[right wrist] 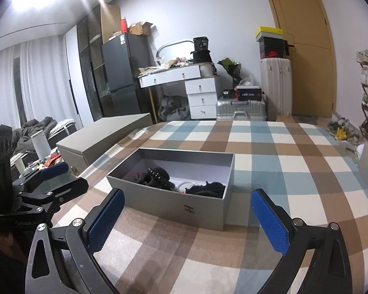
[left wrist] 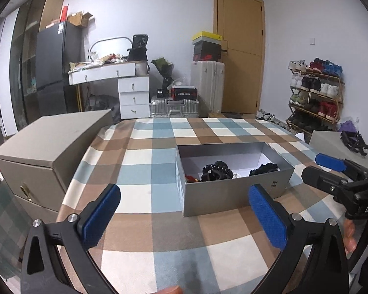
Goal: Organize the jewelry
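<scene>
grey box: black hair clips, maybe more | left gripper, right gripper: spread wide, empty

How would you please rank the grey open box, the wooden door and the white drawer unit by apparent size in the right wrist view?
1. Grey open box and wooden door: similar in apparent size; the box is much nearer the camera, so I won't separate them.
2. White drawer unit: clearly smallest.
</scene>
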`<state>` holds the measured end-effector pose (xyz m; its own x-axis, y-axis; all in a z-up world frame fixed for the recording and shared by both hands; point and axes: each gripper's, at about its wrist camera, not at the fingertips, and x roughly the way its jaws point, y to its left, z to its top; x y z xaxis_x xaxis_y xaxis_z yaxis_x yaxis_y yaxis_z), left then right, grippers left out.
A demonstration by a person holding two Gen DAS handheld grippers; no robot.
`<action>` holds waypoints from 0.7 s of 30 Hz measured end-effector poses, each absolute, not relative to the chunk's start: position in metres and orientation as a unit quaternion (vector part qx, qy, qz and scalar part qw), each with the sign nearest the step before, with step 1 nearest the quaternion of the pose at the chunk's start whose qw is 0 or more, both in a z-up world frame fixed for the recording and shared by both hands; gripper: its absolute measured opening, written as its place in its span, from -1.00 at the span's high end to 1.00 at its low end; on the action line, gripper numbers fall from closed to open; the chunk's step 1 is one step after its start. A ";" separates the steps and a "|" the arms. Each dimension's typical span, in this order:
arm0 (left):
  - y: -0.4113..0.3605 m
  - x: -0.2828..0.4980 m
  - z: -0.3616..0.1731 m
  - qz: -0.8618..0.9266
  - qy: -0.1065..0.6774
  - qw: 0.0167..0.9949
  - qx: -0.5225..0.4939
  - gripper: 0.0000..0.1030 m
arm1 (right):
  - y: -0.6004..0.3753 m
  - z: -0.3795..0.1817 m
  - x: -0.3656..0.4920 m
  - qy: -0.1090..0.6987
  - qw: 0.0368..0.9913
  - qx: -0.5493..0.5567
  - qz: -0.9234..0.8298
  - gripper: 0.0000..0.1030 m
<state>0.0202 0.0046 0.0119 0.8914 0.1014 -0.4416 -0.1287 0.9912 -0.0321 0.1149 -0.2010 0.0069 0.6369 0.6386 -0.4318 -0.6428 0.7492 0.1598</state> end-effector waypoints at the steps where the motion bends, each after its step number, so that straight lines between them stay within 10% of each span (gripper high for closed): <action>1: 0.005 0.019 0.011 0.060 0.223 0.973 -0.029 -0.97 | -0.201 0.007 0.114 0.236 0.905 -0.004 0.355 -1.00; 21: 0.007 0.017 0.008 0.055 0.221 0.973 -0.021 -0.97 | -0.201 0.005 0.105 0.213 0.909 -0.017 0.357 -1.00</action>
<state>0.0170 0.0072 0.0076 0.8962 0.0988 -0.4326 -0.1171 0.9930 -0.0158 0.1046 -0.2008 0.0053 0.6536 0.6425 -0.4000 -0.6568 0.7441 0.1221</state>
